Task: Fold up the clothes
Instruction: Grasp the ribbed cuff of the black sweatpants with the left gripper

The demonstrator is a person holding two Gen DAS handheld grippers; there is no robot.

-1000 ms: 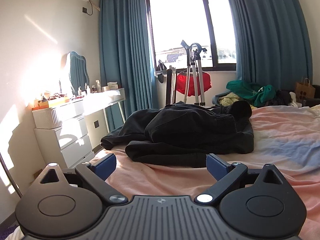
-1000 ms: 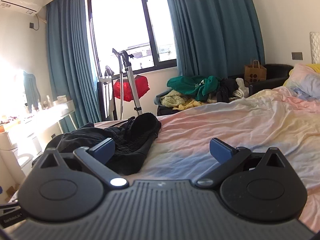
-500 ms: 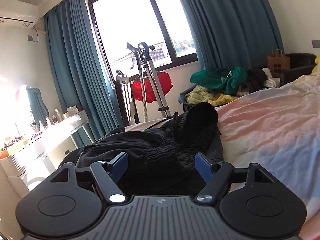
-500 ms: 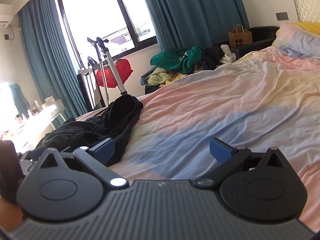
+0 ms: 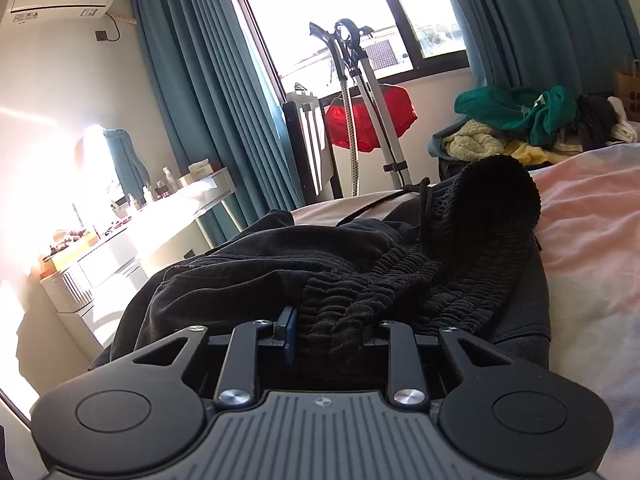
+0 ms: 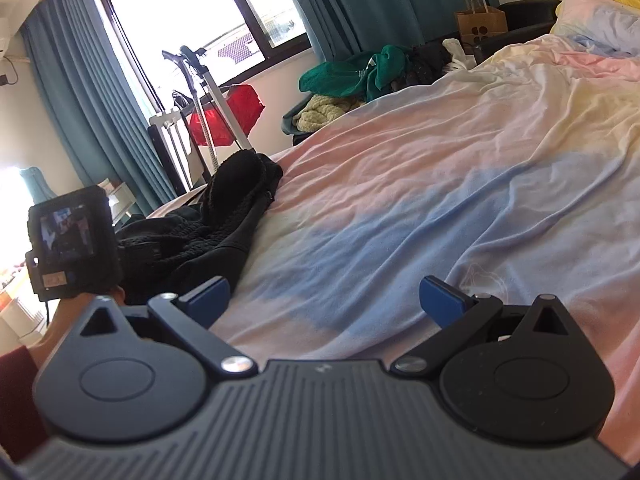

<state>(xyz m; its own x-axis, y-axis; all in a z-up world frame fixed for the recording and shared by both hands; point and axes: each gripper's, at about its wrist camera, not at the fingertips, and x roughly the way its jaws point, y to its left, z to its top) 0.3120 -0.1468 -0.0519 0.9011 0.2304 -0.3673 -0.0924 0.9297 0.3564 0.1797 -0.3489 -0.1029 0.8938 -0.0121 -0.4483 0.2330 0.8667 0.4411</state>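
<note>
A crumpled black garment point(image 5: 360, 264) with a ribbed elastic waistband and a drawstring lies at the bed's left edge on a pastel sheet point(image 5: 592, 240). My left gripper point(image 5: 332, 332) is shut on the bunched waistband; the left blue pad point(image 5: 289, 332) presses the cloth and the other pad is hidden under it. In the right wrist view the same black garment point(image 6: 208, 232) lies to the left. My right gripper point(image 6: 324, 300) stands open just above the bare sheet point(image 6: 400, 208), beside the garment, with nothing between its fingers.
A hand point(image 6: 68, 316) holds the left gripper's camera unit point(image 6: 72, 240). A heap of green and yellow clothes point(image 5: 520, 120) sits beyond the bed. A steamer stand point(image 5: 360, 100) and a white dresser point(image 5: 120, 248) stand by the curtained window. Pillows point(image 6: 600, 12) lie at the head.
My left gripper moved forward onto the black garment and went from open to shut on its waistband. My right gripper dropped lower over the sheet and stayed open.
</note>
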